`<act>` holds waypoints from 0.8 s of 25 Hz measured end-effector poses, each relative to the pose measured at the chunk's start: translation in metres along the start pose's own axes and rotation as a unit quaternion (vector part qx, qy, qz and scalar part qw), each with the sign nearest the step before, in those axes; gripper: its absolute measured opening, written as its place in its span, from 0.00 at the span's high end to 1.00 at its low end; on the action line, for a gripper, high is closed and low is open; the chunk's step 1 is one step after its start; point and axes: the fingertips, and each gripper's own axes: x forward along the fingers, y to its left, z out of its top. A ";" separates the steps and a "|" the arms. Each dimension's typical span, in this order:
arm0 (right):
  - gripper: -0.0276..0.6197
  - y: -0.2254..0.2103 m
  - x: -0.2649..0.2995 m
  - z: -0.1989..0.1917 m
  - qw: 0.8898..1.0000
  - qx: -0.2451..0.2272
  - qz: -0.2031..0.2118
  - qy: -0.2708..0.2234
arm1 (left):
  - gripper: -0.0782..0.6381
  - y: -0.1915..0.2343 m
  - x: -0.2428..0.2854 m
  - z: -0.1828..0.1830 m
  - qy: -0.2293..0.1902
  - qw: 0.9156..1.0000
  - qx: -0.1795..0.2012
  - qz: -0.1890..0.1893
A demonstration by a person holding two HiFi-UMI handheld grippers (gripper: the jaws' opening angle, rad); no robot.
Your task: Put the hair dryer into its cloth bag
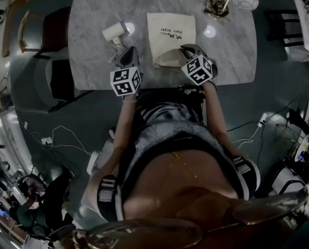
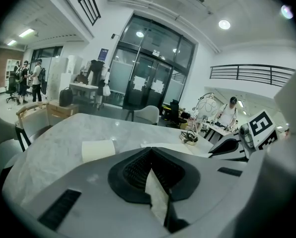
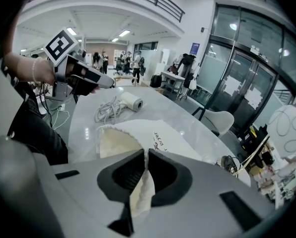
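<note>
Hair dryer (image 1: 115, 31) lies on its side at the upper left of the marble table (image 1: 92, 14), well apart from the cloth bag (image 1: 171, 27), which lies at frame centre with its printed face up. Power cord (image 3: 108, 110) sits in a loose heap just beside the dryer. Right gripper (image 1: 187, 49) is clenched on the hem of the bag's mouth (image 1: 167, 57). That hem is raised off the table, so the opening gapes toward the person. Left gripper (image 1: 127, 54) is clenched too, hanging between dryer and bag and touching neither as far as I can see. Handling, as a judgement: the bag is thin, limp cloth that will sag shut wherever it is not held, so one hem needs pinching high. The dryer is rigid smooth plastic, likely head-heavy, and its barrel looks wide and slick for the jaws. The handle or a narrower neck looks the better hold. The cord is floppy and may trail and snag on the hem. Hard to read: a pale strip sits between the left pads, either a cloth scrap or lining, and I cannot tell which. The dryer's handle is not made out in any view; only the pale barrel shows.
</note>
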 end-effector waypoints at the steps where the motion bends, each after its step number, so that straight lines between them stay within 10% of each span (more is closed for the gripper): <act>1: 0.84 0.001 0.000 0.001 1.000 0.000 -0.001 0.001 | 0.88 0.004 0.000 0.000 0.001 1.000 0.000 0.004; 20: 0.84 0.003 0.006 -0.003 0.999 0.027 -0.017 0.018 | 0.88 0.096 0.023 -0.018 0.053 0.995 -0.027 0.075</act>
